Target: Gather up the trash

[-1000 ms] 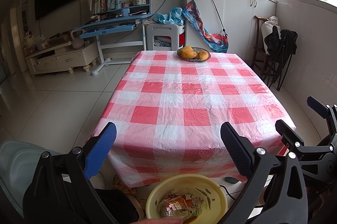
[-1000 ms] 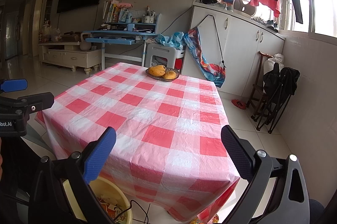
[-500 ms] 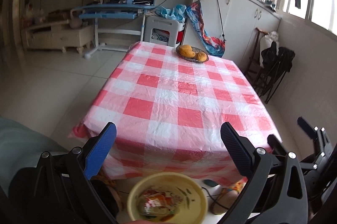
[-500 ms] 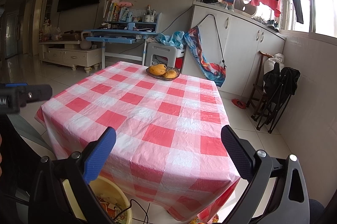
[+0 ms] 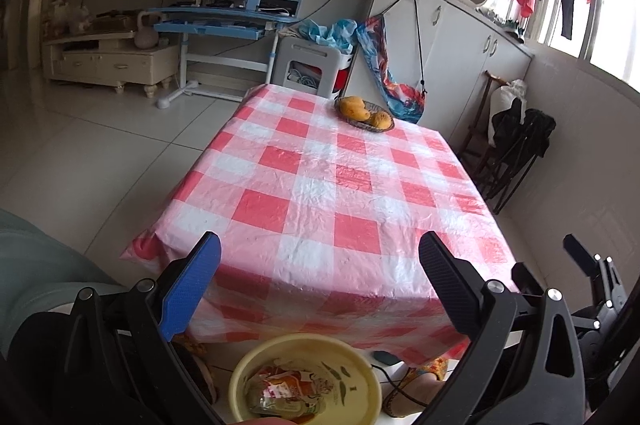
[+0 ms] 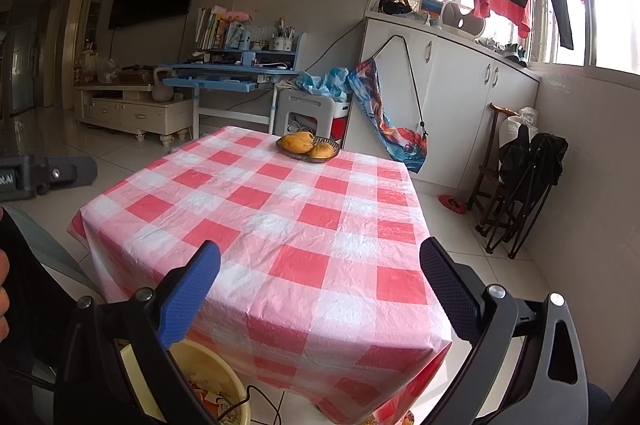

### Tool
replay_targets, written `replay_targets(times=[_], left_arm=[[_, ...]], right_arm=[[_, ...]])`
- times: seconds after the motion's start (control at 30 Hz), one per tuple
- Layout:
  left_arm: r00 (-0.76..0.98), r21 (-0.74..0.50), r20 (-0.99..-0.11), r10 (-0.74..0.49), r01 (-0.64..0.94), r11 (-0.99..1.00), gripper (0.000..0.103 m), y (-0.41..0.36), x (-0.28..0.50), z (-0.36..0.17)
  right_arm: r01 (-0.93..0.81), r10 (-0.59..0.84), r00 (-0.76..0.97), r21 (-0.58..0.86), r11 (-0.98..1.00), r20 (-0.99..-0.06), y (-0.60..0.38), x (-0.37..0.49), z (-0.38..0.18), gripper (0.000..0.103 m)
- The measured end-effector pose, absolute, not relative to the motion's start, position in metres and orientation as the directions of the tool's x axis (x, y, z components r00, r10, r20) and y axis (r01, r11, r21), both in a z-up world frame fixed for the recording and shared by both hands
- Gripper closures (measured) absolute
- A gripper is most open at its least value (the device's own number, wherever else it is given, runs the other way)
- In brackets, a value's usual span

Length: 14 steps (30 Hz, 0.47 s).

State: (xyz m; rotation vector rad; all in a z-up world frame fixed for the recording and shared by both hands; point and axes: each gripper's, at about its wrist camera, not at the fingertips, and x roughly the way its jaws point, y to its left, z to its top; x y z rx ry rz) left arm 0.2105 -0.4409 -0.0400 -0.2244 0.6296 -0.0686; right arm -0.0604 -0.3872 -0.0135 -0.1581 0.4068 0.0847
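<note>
The crumpled wrapper trash (image 5: 290, 391) sits inside the yellow basin (image 5: 362, 365), down on the floor just below the near edge of the checked table (image 5: 340, 193). Above the basin hangs the left gripper (image 5: 320, 285), jaws spread wide, holding nothing. Beside it, over the table's near corner, the right gripper (image 6: 320, 289) is just as wide apart and empty. At the table's far end rests a fruit basket (image 5: 366, 113).

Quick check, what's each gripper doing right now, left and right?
Left gripper: open, holding nothing, above the yellow basin.
Right gripper: open, holding nothing, over the checkered tablecloth.
</note>
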Motion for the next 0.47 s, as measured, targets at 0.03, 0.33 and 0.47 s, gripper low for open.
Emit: replay_targets(times=[0.03, 0.33, 0.47], left_arm=[[0.809, -0.208, -0.576, -0.116, -0.008, 0.978, 0.007, -0.444, 0.211, -0.040], [0.761, -0.055, -0.645, -0.075, 0.051, 0.997, 0.007, -0.479, 0.219, -0.050], [0.759, -0.021, -0.649, -0.055, 0.054, 0.998, 0.007, -0.486, 0.220, -0.053]], right_arm=[[-0.114, 0.051, 0.915, -0.136, 0.984, -0.400, -0.388, -0.061, -0.014, 0.008], [-0.099, 0.035, 0.903, -0.127, 0.987, -0.429, -0.410, -0.069, -0.007, 0.008], [-0.096, 0.037, 0.900, -0.114, 0.989, -0.435, -0.419, -0.071, -0.002, 0.008]])
